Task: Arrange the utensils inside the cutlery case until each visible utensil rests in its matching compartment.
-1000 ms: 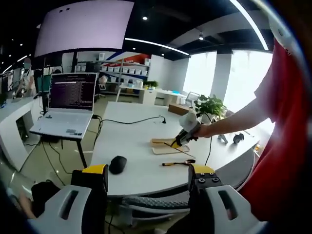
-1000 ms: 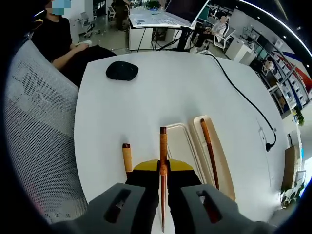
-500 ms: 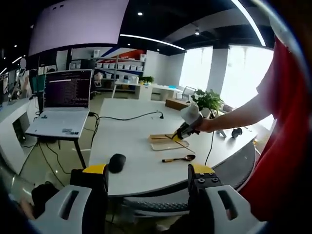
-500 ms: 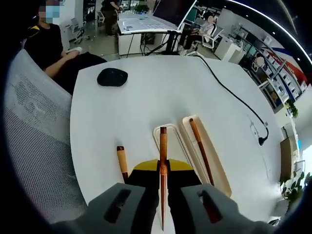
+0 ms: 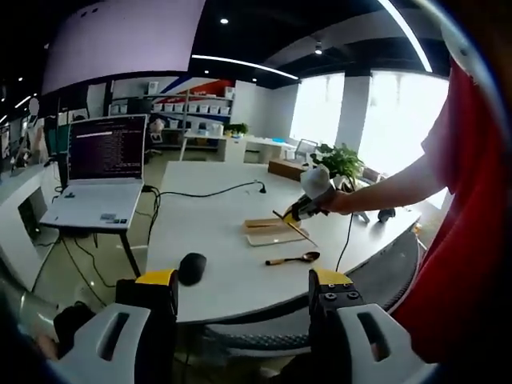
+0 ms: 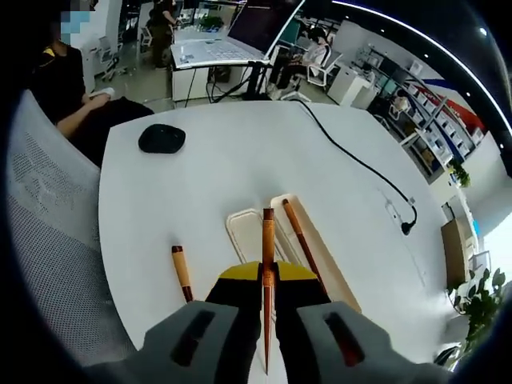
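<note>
Wooden chopstick (image 6: 268, 264) clamped between the jaws of my right hand-held gripper (image 6: 268, 308), its tip hanging over the cream cutlery case (image 6: 248, 228) on the white desk (image 6: 208, 184). In the right gripper view a second chopstick (image 6: 300, 240) lies in the long compartment on the case's right side, and a wood-handled spoon (image 6: 182, 272) sits on the desk just left of the case, outside it. A black mouse (image 6: 161, 138) rests farther up the desk near the edge, and a black cable (image 6: 360, 164) trails across the far side. Over in the left gripper view, my left hand-held gripper (image 5: 244, 300) is held back off the desk with its jaws spread and nothing between them. From there I see the right one (image 5: 308, 200) raised above the case (image 5: 268, 232), chopstick (image 5: 294, 226) slanting down from it, the spoon (image 5: 294, 258) on the desk nearer the camera, the mouse (image 5: 192, 267) at the near edge, and an open laptop (image 5: 100, 172) on a side stand to the left.
</note>
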A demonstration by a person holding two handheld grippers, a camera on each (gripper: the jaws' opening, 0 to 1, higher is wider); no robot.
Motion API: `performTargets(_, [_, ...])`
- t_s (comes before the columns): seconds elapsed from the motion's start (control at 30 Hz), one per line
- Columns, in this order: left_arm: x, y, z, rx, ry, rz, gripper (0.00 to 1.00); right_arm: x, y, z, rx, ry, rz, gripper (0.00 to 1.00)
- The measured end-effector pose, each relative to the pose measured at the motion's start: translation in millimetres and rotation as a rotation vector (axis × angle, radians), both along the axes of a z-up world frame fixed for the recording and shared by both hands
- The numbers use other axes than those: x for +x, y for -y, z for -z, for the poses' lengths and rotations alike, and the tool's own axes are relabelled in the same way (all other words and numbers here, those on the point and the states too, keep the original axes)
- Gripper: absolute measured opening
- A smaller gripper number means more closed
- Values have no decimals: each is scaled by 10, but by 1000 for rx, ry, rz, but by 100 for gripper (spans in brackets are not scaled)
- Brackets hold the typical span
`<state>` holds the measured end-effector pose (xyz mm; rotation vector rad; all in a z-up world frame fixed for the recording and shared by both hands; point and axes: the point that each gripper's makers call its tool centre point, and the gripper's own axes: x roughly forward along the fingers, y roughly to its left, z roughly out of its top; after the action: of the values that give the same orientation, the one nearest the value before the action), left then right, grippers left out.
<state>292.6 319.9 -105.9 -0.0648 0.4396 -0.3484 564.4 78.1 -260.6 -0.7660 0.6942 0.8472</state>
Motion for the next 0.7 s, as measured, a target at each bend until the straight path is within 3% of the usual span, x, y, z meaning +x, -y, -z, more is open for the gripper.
performTargets(0.13, [-5, 6, 4, 8, -5, 3, 68, -26, 20, -4, -91, 55, -45, 1])
performTargets(0.3, [-3, 21, -4, 9, -6, 6, 68, 36, -24, 15, -129, 96, -70, 1])
performTargets(0.7, [25, 23, -21, 35, -22, 9, 68, 131, 34, -20, -95, 104, -39, 2])
